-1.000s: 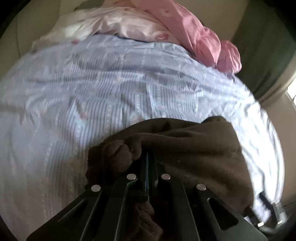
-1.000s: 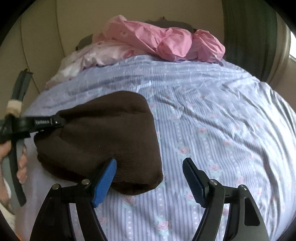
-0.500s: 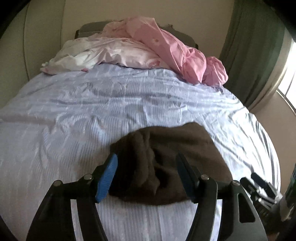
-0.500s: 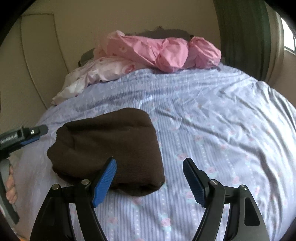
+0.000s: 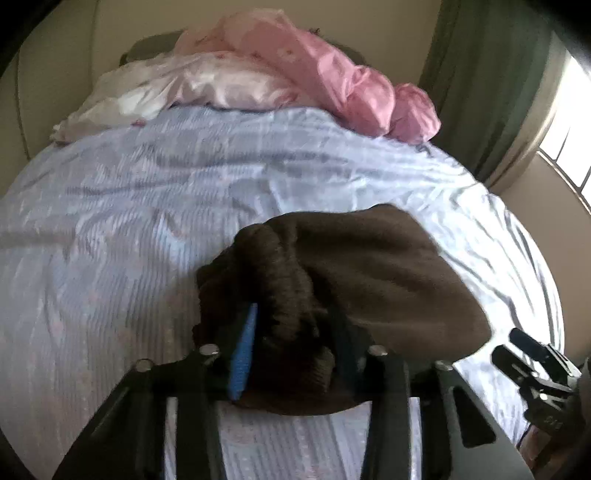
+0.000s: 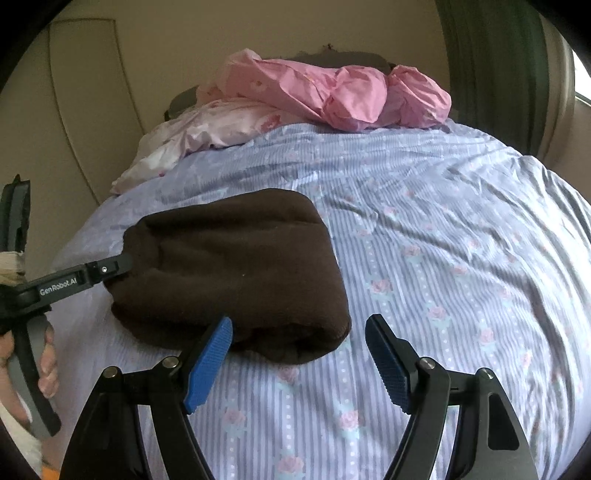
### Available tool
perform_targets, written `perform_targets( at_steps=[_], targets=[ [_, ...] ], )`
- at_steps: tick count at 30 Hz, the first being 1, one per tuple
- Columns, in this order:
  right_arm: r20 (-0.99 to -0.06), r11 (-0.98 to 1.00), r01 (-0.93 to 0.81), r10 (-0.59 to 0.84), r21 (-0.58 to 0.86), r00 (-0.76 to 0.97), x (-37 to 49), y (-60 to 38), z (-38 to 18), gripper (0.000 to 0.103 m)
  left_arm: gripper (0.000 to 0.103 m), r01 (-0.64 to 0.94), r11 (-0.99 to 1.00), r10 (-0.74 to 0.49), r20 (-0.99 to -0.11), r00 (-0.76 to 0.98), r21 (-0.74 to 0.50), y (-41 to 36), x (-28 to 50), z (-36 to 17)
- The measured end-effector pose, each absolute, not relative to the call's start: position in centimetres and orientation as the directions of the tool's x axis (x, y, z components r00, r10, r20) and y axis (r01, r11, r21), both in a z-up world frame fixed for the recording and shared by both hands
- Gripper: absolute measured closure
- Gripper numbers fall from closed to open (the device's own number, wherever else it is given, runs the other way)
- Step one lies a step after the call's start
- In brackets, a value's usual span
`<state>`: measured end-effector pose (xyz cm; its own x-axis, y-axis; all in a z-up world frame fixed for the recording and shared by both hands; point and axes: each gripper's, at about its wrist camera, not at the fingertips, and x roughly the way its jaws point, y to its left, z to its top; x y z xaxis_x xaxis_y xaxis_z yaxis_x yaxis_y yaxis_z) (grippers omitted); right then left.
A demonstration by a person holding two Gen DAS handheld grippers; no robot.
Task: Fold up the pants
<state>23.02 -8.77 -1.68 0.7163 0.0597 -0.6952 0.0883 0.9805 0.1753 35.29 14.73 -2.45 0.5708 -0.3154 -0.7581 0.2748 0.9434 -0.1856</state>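
A: Closing on anything, the left tongs [image 5: 291,354]?

B: They are closing, yes, and a bunched, ribbed fold of the brown pants [image 5: 373,269] is sitting right between them. The blue pad [image 5: 243,354] on one side is lying against the cloth; the other finger is buried in the fabric, so whether it is pressing yet I cannot tell.

A: And the right tongs [image 6: 299,365]?

B: They are standing wide apart and gripping nothing. They are hovering over the striped sheet [image 6: 443,266] of the bed, with one blue pad [image 6: 208,363] showing just in front of the near edge of the pants [image 6: 236,269]; whether it is touching them I cannot tell.

A: Where are the pants lying?

B: They are resting as a thick folded bundle on the bed, toward the near side, to the left in the right wrist view. The left tongs [image 6: 125,260] are reaching into the bundle's left end there, and a person's hand [image 6: 40,365] is gripping the handle at the left edge.

A: What is sitting farther back?

B: A pale pink quilt [image 6: 221,129] is lying crumpled at the head of the bed, and a brighter pink cover [image 6: 343,96] is lying heaped on it. Behind those, a beige wall [image 6: 258,33] is showing, and a green curtain [image 6: 495,66] is hanging at the right beside a bright window [image 5: 569,147].
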Motion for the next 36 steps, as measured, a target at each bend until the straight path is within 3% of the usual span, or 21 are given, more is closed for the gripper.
perform_targets(
  at_steps=[2,7,9,12,13,14,15,17,24,28,33,36],
  targets=[
    [-0.699,0.979,0.098,0.055,0.177,0.713,23.4,-8.8,-1.8,0.028,0.081,0.268,0.946,-0.309,-0.762,0.569,-0.183,15.2,35.4,-2.8],
    [-0.706,0.987,0.115,-0.005,0.108,0.708,23.9,-8.1,-1.9,0.028,0.085,0.205,0.882,-0.457,-0.667,0.588,-0.423,19.6,35.0,-2.4],
    [-0.697,0.994,0.108,-0.072,0.007,0.714,24.1,-6.5,-1.9,0.028,0.085,0.161,0.889,-0.440,-0.704,0.558,-0.429,20.3,35.5,-3.7],
    [-0.677,0.997,0.078,-0.070,-0.018,0.732,23.9,-4.9,-1.5,0.028,0.084,0.127,0.884,-0.444,-0.723,0.530,-0.450,20.9,35.6,-5.1],
    [-0.681,0.998,0.070,-0.055,-0.005,0.731,24.0,-4.7,-1.5,0.028,0.081,0.126,0.884,-0.443,-0.724,0.528,-0.449,20.9,35.5,-5.1],
    [-0.684,0.998,0.065,-0.044,0.006,0.728,24.0,-4.6,-1.5,0.028,0.070,0.129,0.891,-0.434,-0.730,0.528,-0.436,20.7,35.3,-4.8],
    [-0.686,0.998,0.063,-0.035,0.016,0.727,24.0,-4.6,-1.5,0.028,0.052,0.126,0.904,-0.408,-0.740,0.535,-0.408,20.6,35.1,-4.4],
    [-0.690,0.997,0.060,-0.010,0.049,0.724,24.0,-5.2,-1.6,0.028,0.042,0.123,0.934,-0.344,-0.755,0.559,-0.335,20.3,34.0,-3.3],
    [-0.700,0.991,0.069,0.033,0.117,0.714,22.5,-8.0,-1.2,0.028,0.041,0.124,0.983,-0.180,-0.774,0.607,-0.132,18.3,28.6,0.0],
    [-0.689,0.994,0.036,0.044,0.101,0.724,20.2,-9.4,0.6,0.027,0.039,0.116,0.986,-0.167,-0.740,0.652,-0.120,16.5,24.2,2.3],
    [-0.648,0.997,-0.001,0.053,0.081,0.760,16.1,-11.3,3.7,0.023,0.018,0.106,0.989,-0.149,-0.686,0.712,-0.104,13.7,19.1,5.2],
    [-0.630,0.994,0.016,0.054,0.104,0.775,13.5,-13.0,5.2,0.017,0.015,0.112,0.989,-0.147,-0.649,0.746,-0.096,12.3,16.0,6.3]
  ],
)
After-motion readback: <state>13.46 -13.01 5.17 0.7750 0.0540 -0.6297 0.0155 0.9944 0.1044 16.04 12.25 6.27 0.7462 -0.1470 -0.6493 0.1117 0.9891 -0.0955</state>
